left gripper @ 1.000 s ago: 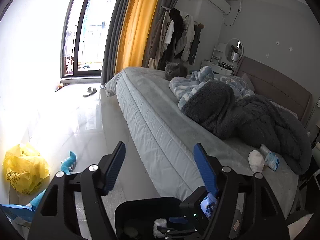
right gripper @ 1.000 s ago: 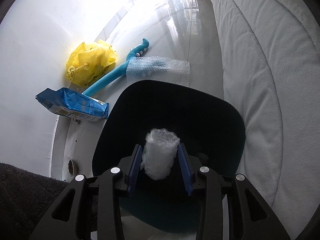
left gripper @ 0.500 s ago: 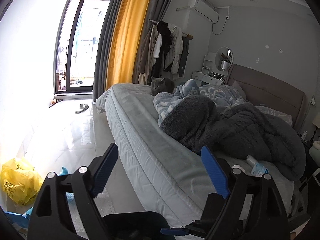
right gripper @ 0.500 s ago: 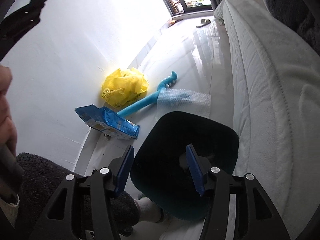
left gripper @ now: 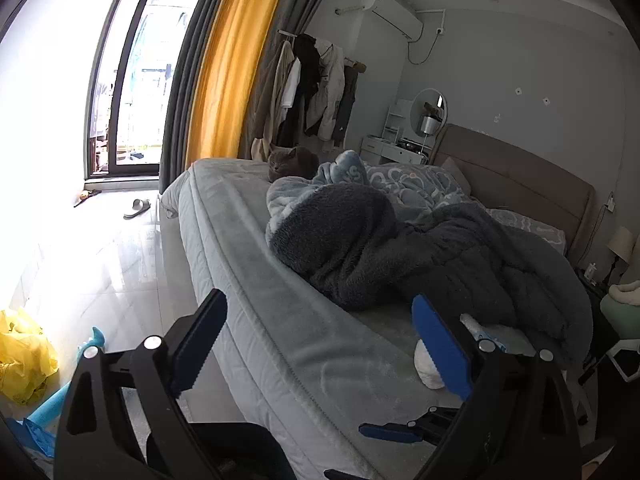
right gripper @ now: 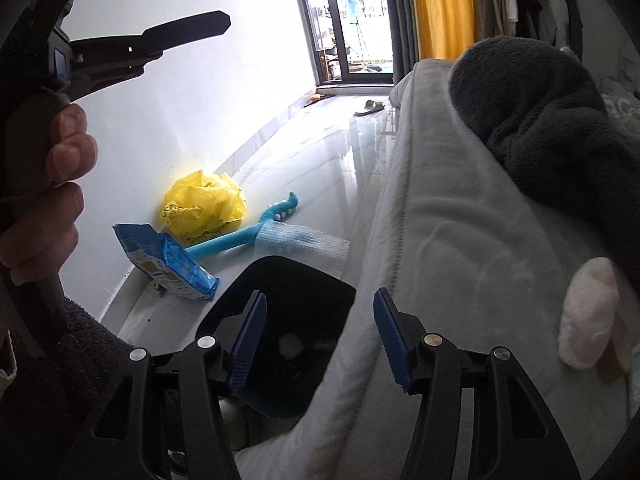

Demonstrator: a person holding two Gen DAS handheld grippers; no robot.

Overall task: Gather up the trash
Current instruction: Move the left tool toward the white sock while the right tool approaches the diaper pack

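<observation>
The left hand-held gripper (left gripper: 316,344) is opening wide with nothing between its jaws. The right hand-held gripper (right gripper: 318,344) is opening too, empty, angling downward. The left hand (right gripper: 48,196) is gripping its handle.

The right finger of the left hand-held gripper (left gripper: 316,344) covers part of the white wad (left gripper: 427,368) on the bed (left gripper: 280,300). The blue packet (left gripper: 490,334) behind it is half hidden. The black bin (right gripper: 304,300) is cut by the bed's edge, its contents too small to tell. The yellow bag (left gripper: 24,356) runs off-frame.

The left wrist view looks along the bed (left gripper: 280,320) toward its headboard; the right looks steeply down its floor-side edge; both share the mattress edge.
</observation>
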